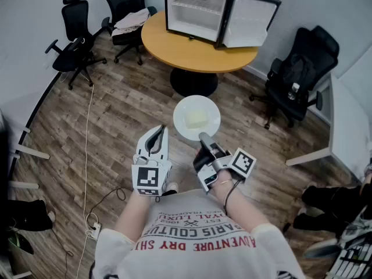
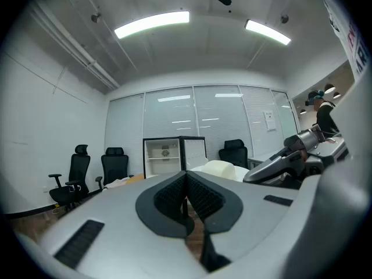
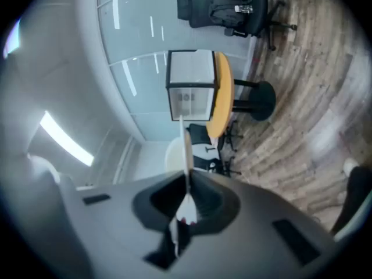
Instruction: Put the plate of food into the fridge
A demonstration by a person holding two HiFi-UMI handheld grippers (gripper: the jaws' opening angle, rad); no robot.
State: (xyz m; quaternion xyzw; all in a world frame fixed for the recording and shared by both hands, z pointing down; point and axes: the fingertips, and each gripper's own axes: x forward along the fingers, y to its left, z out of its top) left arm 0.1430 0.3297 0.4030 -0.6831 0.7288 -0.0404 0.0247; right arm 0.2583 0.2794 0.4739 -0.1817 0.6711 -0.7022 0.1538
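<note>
A white plate (image 1: 206, 106) with a pale yellow block of food (image 1: 196, 119) hangs level above the wooden floor. My right gripper (image 1: 204, 138) is shut on its near rim; in the right gripper view the plate (image 3: 186, 150) shows edge-on between the pads of the right gripper (image 3: 187, 199). My left gripper (image 1: 157, 131) is beside the plate on the left, shut with nothing in it; its pads meet in the left gripper view (image 2: 186, 195). The small fridge (image 1: 218, 13) stands ahead on a round orange table (image 1: 174, 48) with its door (image 1: 251, 21) swung open, and its white inside shows.
Black office chairs stand at the far left (image 1: 75, 36), behind the table (image 1: 125, 4) and at the right (image 1: 299, 71). A white desk edge (image 1: 343, 121) is at the right. A cable (image 1: 87, 132) runs along the floor at the left.
</note>
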